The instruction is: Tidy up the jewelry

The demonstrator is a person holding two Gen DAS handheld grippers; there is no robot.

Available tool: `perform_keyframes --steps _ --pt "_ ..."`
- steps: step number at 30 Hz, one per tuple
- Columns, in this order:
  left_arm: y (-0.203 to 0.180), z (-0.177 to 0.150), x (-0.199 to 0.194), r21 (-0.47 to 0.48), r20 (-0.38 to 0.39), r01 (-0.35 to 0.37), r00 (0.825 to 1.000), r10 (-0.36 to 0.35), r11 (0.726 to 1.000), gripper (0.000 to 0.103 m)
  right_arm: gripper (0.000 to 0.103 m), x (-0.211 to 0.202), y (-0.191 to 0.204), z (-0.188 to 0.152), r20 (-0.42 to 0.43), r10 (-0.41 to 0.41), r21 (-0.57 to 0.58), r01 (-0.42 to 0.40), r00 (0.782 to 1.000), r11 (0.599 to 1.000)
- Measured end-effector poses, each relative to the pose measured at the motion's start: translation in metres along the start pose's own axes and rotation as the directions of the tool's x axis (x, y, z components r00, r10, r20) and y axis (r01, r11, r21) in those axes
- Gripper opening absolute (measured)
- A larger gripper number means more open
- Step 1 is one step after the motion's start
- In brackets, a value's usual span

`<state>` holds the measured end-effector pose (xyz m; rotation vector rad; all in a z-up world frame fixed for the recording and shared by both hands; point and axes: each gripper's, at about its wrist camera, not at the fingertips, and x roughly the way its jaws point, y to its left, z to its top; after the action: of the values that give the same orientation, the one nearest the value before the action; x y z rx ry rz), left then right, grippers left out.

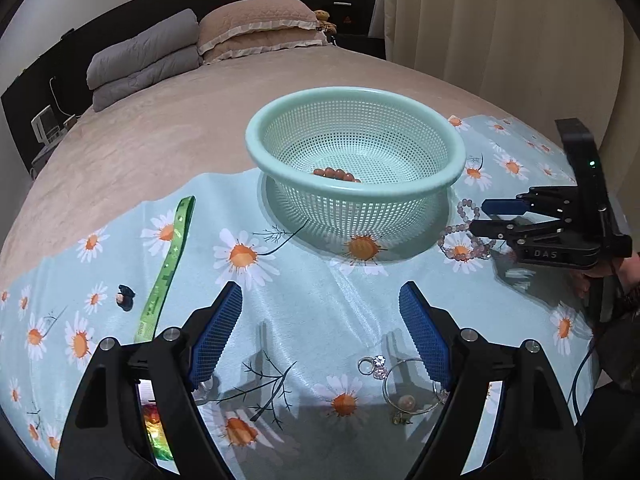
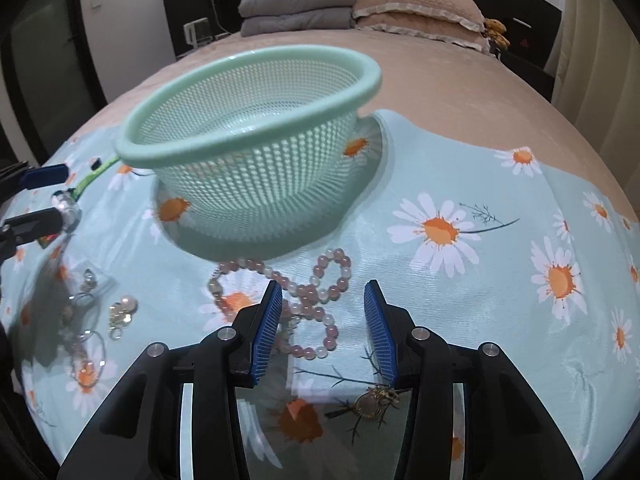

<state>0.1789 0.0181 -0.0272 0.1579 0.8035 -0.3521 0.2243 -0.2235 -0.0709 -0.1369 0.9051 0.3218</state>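
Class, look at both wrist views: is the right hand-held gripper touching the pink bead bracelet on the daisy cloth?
Cannot tell. In the right wrist view the right hand-held gripper stands open over the pink bead bracelet, its left pad overlapping the beads; neither view shows contact or gap.

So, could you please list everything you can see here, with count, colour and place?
basket: one, mint green, on the cloth
brown beads: one string, inside the basket
pink beads: one long string, on the cloth in front of the basket, before the right gripper
green strap: one, on the cloth left of the basket
hoop: one, silver, by the left gripper's right finger
ring: one, silver, beside the hoop
cloth: one, pale blue with daisies, on the bed
pillow: one, beige, at the headboard
quilt: one, grey, folded beside the pillow
left gripper: open, nothing between its fingers
right gripper: open, over the pink beads
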Motion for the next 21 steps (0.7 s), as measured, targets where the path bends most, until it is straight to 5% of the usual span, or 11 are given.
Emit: perform_keyframes --steps 4,11,21 --pt "0.003 -0.004 0.005 -0.019 -0.002 -0.021 1.0 0.021 1.0 0.084 0.011 0.004 0.01 -0.004 0.018 -0.075 -0.037 0.075 0.997 0.996" --pt "0.005 -0.005 -0.005 -0.016 -0.012 -0.065 0.998 0.064 0.998 0.084 0.005 -0.025 0.008 -0.006 0.035 0.015 0.002 -0.016 0.999 1.0" --pt "-0.002 0.021 -0.061 0.011 0.083 -0.148 0.986 0.146 0.989 0.084 0.006 -0.129 0.031 0.052 0.236 0.028 -0.08 -0.009 0.971 0.997"
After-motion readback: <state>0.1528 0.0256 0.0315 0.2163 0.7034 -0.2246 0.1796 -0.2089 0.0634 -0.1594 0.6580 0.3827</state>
